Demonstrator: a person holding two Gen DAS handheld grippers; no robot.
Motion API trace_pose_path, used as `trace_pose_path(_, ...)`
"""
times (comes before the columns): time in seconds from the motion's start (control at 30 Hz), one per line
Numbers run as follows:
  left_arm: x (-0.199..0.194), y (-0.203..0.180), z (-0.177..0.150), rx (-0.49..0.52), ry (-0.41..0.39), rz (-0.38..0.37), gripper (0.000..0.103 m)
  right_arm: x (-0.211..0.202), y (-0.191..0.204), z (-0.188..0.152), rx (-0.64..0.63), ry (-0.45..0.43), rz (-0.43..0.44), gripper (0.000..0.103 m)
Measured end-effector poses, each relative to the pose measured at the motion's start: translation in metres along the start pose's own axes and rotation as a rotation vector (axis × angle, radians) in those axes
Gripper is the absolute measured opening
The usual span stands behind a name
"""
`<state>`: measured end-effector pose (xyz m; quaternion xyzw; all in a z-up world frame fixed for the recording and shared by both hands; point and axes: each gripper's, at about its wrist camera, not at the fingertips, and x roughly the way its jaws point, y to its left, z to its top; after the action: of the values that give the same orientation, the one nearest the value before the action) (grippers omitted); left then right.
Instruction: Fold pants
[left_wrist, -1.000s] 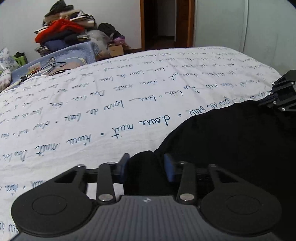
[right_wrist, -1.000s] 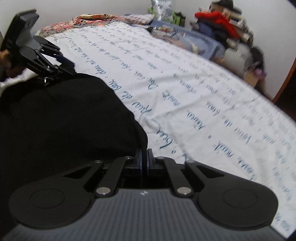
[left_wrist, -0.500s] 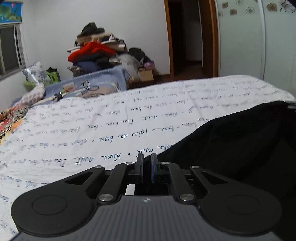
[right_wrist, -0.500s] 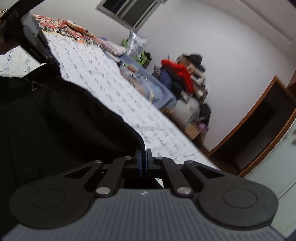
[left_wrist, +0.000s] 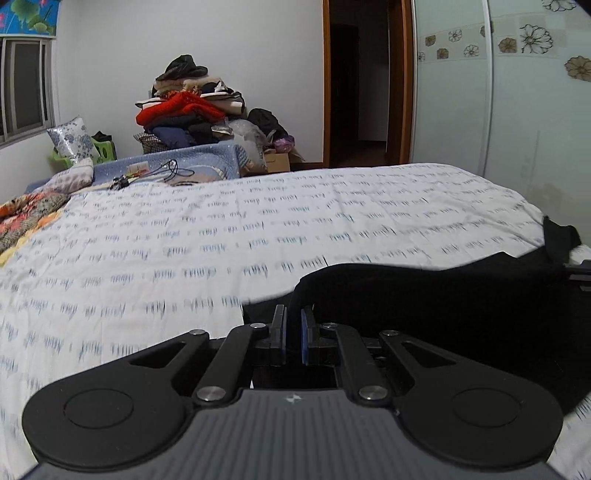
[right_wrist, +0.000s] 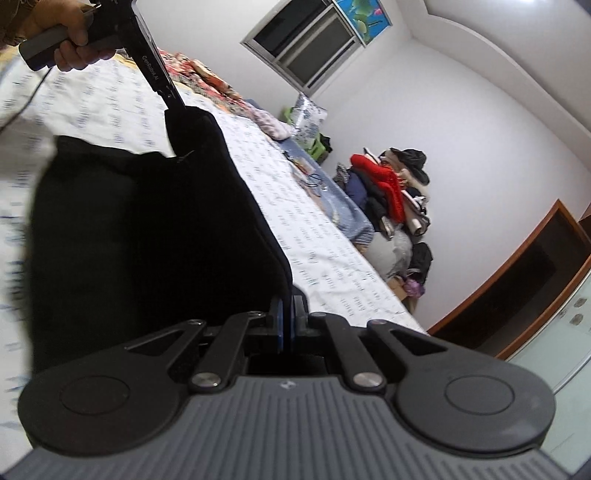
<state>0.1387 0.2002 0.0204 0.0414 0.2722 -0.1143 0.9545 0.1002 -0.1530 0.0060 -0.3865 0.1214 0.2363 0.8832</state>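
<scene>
Black pants (left_wrist: 443, 306) hang stretched between my two grippers above the white bed sheet (left_wrist: 184, 251) with blue writing. My left gripper (left_wrist: 293, 321) is shut on one corner of the pants' edge, the cloth rising out between its blue pads. My right gripper (right_wrist: 286, 314) is shut on the other corner, the taut top edge of the black pants (right_wrist: 147, 229) running from it up to the left gripper (right_wrist: 173, 103), held by a person's hand (right_wrist: 70, 44). The lower part of the pants droops out of sight behind the gripper bodies.
A pile of clothes (left_wrist: 188, 110) stands beyond the bed's far side, with a blue blanket (left_wrist: 184, 166) and cables on it. A pillow (left_wrist: 70, 138) and a patterned cover (left_wrist: 26, 214) lie at the left. A doorway (left_wrist: 362, 81) and wardrobe (left_wrist: 498, 92) are at the back right.
The left gripper closed on the pants' edge. Both grippers lifted and carried the pants sideways over the bed; the right wrist rolled, tilting its view.
</scene>
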Motion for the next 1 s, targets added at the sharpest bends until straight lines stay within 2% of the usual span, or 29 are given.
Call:
trace_pose_path(0.2,-0.034,0.001,-0.041,-0.078,0.044,-0.002,0.007,-0.039,0.036,-0.010,0.005,0.017,0.076,0.004)
trace_pose_path(0.33,-0.040,-0.002,-0.065,-0.089,0.099,0.010,0.007,-0.047,0.055,-0.018,-0.016,0.044,0.127,0.004)
trace_pose_path(0.47,-0.043,-0.008,-0.081,-0.067,0.119,0.031,0.007,-0.059,0.067,-0.025,-0.012,0.075,0.157,0.004)
trace_pose_path(0.67,-0.045,-0.013,-0.085,-0.037,0.132,0.052,0.007,-0.051,0.088,-0.031,-0.076,0.115,0.165,0.004)
trace_pose_path(0.73,-0.044,-0.010,-0.085,-0.048,0.155,0.058,0.007,-0.051,0.090,-0.031,-0.065,0.116,0.167,0.005)
trace_pose_path(0.83,-0.042,-0.004,-0.083,-0.095,0.204,0.112,0.007,-0.054,0.090,-0.033,-0.044,0.117,0.175,0.005)
trace_pose_path(0.93,-0.052,-0.007,-0.071,-0.118,0.157,0.162,0.007,-0.052,0.093,-0.032,-0.054,0.119,0.184,0.006)
trace_pose_path(1.0,-0.058,-0.024,-0.056,-0.071,0.109,0.136,0.007,-0.050,0.096,-0.033,-0.074,0.133,0.193,0.008)
